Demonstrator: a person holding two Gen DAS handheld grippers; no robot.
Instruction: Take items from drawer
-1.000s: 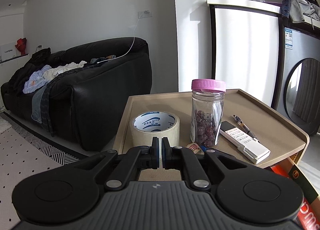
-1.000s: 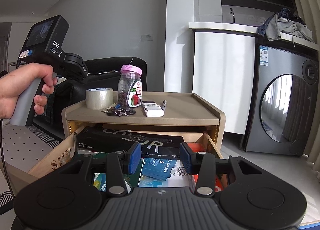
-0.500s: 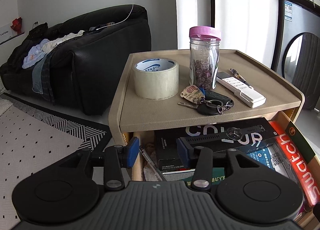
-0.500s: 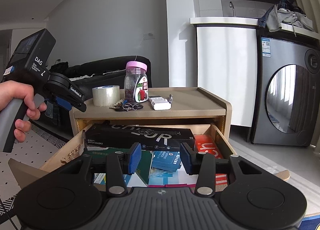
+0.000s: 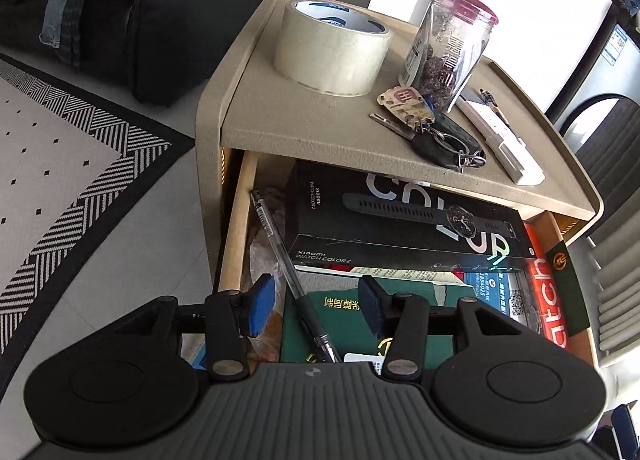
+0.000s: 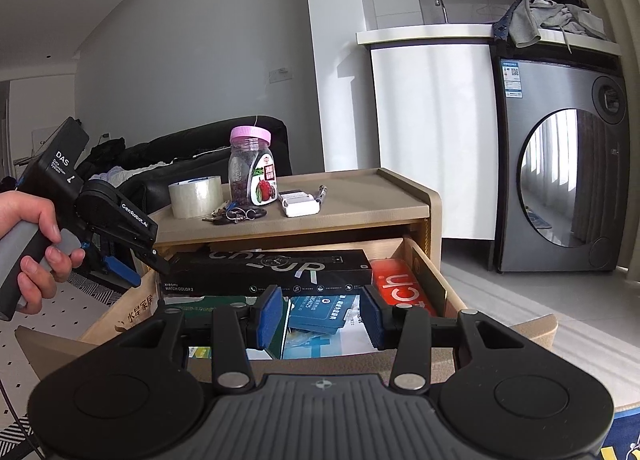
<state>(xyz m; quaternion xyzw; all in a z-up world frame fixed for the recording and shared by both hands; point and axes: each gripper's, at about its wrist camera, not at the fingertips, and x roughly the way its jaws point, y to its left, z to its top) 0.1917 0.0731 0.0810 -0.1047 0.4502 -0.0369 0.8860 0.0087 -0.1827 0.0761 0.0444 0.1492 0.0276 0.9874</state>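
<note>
Beige and low, the side table (image 5: 304, 131) stands beside a black sofa (image 5: 168, 15), and its drawer (image 5: 234, 236) is pulled out beneath the top, full of flat things. Taking the drawer as the landmark and reading from its left wall rightward in the left wrist view: a clear ballpoint pen (image 5: 286, 264) lies slantwise along that wall, its dark tip resting on a green booklet (image 5: 344, 320); behind the booklet, toward the table, sits a long black watch box (image 5: 400, 219); at the drawer's right wall is an orange box (image 5: 548, 300).

Above the drawer's front left corner the left gripper (image 5: 316, 304) points steeply down, its jaws opening, with the pen's lower shaft seen between them but not pressed. The step in hand looks like picking the pen. To do it well, I would turn the wrist so the pads cross the shaft squarely, descend until they straddle it near the grip section, avoid pinching the booklet edge beneath, then close and lift straight up.

In front of the drawer, the right gripper (image 6: 320, 318) hovers with its jaws spread, holding nothing.
</note>
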